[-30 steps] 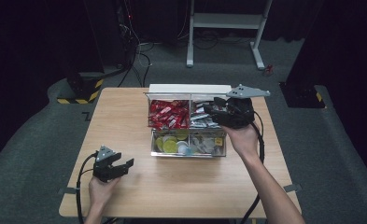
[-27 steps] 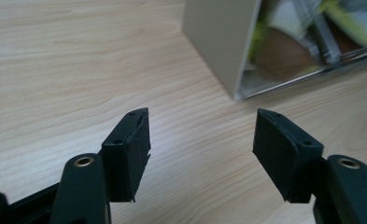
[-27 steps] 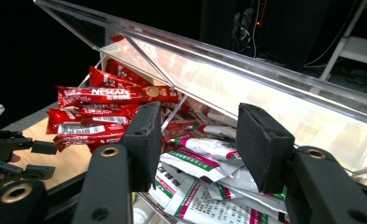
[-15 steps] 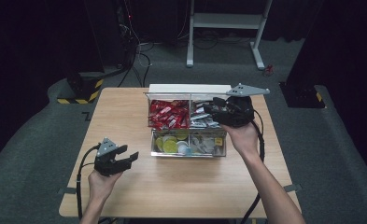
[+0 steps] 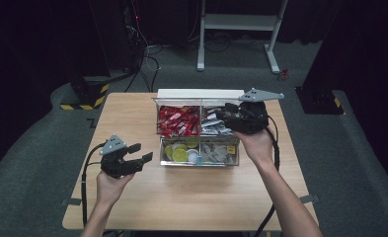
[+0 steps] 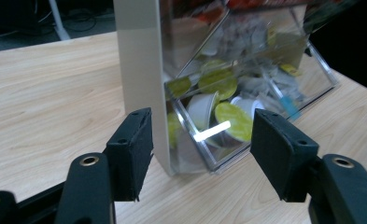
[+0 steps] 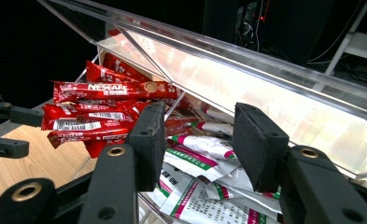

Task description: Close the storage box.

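Hovering over the organiser's back-right compartment, right tool has been closing around white sachets — not yet pinched; left tool waits open near the surface's left edge.

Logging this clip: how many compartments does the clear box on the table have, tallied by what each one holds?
Red sachets: 1 compartment
White sachets: 1 compartment
Green-lidded capsules: 1 compartment
Mixed small packets: 1 compartment
Total: 4 compartments in the clear box
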Demonstrator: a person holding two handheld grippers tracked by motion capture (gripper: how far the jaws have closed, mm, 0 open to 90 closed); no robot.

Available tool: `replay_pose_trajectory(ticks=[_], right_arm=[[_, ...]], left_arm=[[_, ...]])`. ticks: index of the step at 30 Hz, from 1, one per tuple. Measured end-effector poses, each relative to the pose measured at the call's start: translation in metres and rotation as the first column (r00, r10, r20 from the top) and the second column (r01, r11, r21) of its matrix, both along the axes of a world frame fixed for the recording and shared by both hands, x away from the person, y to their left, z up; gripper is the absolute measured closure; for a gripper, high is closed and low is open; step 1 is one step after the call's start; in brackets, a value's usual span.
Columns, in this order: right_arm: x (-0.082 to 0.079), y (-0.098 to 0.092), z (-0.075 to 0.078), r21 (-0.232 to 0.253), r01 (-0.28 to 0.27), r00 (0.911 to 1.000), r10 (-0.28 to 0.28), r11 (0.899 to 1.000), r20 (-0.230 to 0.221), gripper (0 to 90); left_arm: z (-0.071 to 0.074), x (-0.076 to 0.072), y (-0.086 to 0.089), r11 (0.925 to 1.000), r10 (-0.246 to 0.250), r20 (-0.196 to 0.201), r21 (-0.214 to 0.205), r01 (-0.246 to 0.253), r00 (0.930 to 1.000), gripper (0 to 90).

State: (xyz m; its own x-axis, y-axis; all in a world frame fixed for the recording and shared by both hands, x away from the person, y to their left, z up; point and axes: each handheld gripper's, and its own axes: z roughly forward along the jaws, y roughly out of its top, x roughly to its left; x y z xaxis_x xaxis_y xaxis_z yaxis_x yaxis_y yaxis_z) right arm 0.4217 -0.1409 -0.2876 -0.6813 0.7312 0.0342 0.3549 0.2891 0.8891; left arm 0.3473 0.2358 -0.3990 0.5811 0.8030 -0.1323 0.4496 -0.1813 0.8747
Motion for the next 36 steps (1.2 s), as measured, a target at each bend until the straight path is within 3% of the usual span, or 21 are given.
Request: replay_pose_trajectory(ticks=[3,9,15,20,24,36], right_arm=[[0.0,0.0,0.0,0.001,0.0,1.0,0.0,1.0,-0.003,54.5],[0.001,0.0,0.001,-0.004,-0.001,1.0,0.001,1.0,-0.006,55.0],[0.003,0.0,0.0,-0.005,0.0,0.9998,0.0,1.0,-0.018,55.7],[0.003,0.0,0.0,-0.008,0.004,0.9998,-0.004,1.0,-0.021,55.6],[0.004,0.001,0.0,-0.01,0.006,0.9997,-0.006,1.0,-0.022,55.5],[0.005,0.001,0.001,-0.007,0.006,0.9996,-0.007,1.0,-0.027,55.9]], left_arm=[[0.007,0.001,0.001,1.0,0.0,0.014,-0.002,0.0,0.9999,39.6],[0.027,-0.003,-0.002,0.9996,-0.021,0.084,-0.014,0.023,0.9963,48.7],[0.04,0.001,-0.01,0.9984,-0.057,0.088,0.003,0.057,0.9945,57.1],[0.048,0.005,-0.017,0.9978,-0.066,0.087,-0.002,0.067,0.994,58.3],[0.055,0.013,-0.024,0.9972,-0.074,0.063,-0.005,0.074,0.9953,57.9],[0.066,0.029,-0.041,0.9969,-0.075,0.049,0.027,0.073,0.996,59.9]])
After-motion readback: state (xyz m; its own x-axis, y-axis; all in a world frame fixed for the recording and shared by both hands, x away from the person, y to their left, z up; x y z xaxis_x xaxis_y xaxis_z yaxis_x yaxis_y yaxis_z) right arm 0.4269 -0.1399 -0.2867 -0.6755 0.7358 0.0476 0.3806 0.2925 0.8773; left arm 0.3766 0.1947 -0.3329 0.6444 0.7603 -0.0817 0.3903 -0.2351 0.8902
